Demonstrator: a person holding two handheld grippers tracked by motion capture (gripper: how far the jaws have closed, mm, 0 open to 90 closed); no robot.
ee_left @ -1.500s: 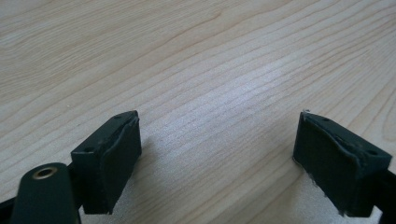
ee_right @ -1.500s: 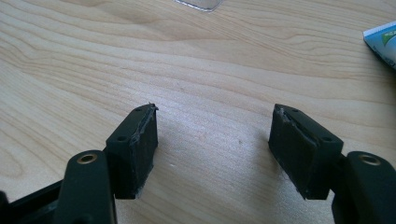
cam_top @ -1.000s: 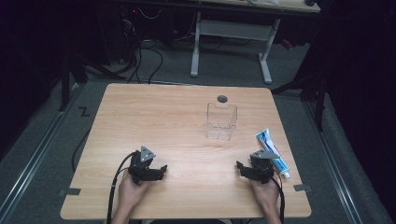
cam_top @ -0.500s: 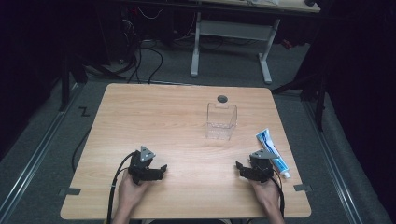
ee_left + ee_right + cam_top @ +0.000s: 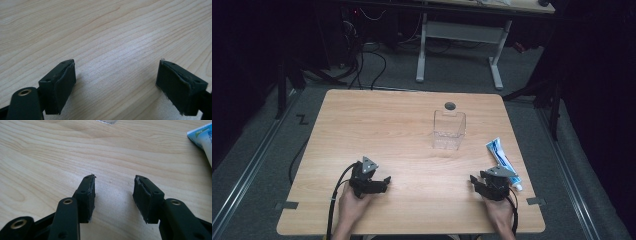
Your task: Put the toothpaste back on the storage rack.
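Observation:
A clear plastic box (image 5: 449, 130) stands upright on the wooden table (image 5: 382, 125), right of centre. A blue-and-white toothpaste tube (image 5: 502, 156) lies near the right edge; its end shows at the top right of the right gripper view (image 5: 203, 137). My right gripper (image 5: 480, 184) rests on the table just left of the tube's cap end; its jaws have just been closing and stand about half apart over bare wood (image 5: 113, 188), nothing between them. My left gripper (image 5: 379, 183) rests at the front left, jaws wide open over bare wood (image 5: 116, 75).
A dark round hole (image 5: 450, 105) sits in the tabletop behind the box. A white-legged desk (image 5: 457, 35) and cables stand on the floor beyond the table. Tape marks (image 5: 535, 201) sit at the front corners.
The right gripper's jaws look slightly narrower than before. Both hands stay where they were, and the box and tube have not moved.

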